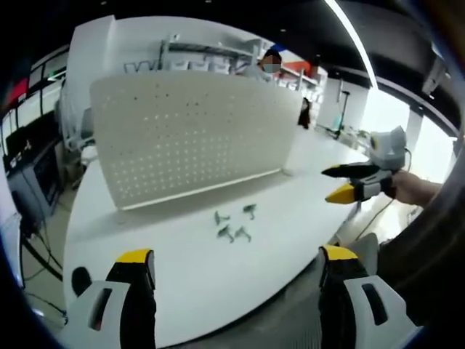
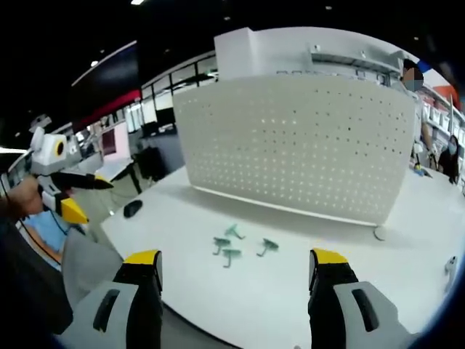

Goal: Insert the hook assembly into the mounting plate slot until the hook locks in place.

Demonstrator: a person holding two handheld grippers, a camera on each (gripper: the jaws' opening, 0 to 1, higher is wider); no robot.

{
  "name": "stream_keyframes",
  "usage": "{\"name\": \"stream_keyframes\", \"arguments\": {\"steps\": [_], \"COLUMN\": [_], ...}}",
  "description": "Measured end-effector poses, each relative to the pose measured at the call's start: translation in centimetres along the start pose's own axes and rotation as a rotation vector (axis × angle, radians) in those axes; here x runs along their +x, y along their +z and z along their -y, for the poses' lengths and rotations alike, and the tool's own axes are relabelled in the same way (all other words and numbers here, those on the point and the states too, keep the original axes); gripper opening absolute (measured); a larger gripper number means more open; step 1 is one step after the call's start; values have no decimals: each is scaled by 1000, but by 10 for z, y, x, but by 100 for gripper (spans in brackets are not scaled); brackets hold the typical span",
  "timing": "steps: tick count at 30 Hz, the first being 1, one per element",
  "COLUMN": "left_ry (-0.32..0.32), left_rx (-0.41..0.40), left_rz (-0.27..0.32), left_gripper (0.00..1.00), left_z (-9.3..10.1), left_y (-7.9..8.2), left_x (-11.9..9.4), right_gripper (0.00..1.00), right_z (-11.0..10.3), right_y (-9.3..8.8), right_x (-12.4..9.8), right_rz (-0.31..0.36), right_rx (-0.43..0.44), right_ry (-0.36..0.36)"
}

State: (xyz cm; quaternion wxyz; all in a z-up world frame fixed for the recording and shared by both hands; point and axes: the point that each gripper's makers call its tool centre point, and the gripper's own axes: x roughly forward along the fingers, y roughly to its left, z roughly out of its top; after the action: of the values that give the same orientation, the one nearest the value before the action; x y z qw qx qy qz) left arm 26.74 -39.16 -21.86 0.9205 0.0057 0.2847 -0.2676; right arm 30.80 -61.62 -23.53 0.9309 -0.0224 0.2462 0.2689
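Observation:
A white perforated mounting plate stands upright across the white table. In front of it lie several small green hook assemblies, loose on the tabletop. My left gripper hovers over the near table edge, open and holding nothing, short of the hooks. The right gripper floats off the table's right side in a person's hand. In the right gripper view, the plate and hooks lie ahead of my open right gripper. The left gripper is out to the left, beyond the table corner.
A black mouse sits near the table's left corner. A small white round piece lies by the plate's right foot. A person stands behind the plate. Monitors line the left side.

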Motion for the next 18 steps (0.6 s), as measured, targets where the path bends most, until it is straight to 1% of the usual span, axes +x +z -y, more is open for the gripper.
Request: {"name": "stream_keyframes", "arguments": {"steps": [4, 6, 8, 10, 12, 14, 15, 18], "left_ry": [-9, -20, -25, -28, -37, -67, -73, -74], "left_rx": [-2, -16, -42, -76, -111, -150, -142, -74], "left_rz": [4, 3, 14, 40, 54, 41, 43, 9], "left_gripper": [95, 93, 93, 92, 91, 91, 91, 90], "left_z": [-4, -7, -10, -13, -17, -14, -14, -16], "left_y": [2, 2, 3, 6, 5, 2, 2, -4], "left_x": [7, 12, 17, 21, 27, 32, 34, 45], "right_gripper": [83, 83, 82, 82, 82, 82, 82, 81], "right_z": [4, 6, 6, 7, 8, 6, 5, 5], "right_y": [-1, -1, -3, -4, -10, -14, -16, -21], "right_x": [-1, 0, 1, 3, 6, 6, 6, 6], "right_rz": [-1, -2, -8, -8, -24, -39, -46, -64], "right_rx": [4, 3, 1, 4, 12, 17, 12, -7], "right_ry": [-6, -6, -5, -7, -6, 2, 6, 7]}}
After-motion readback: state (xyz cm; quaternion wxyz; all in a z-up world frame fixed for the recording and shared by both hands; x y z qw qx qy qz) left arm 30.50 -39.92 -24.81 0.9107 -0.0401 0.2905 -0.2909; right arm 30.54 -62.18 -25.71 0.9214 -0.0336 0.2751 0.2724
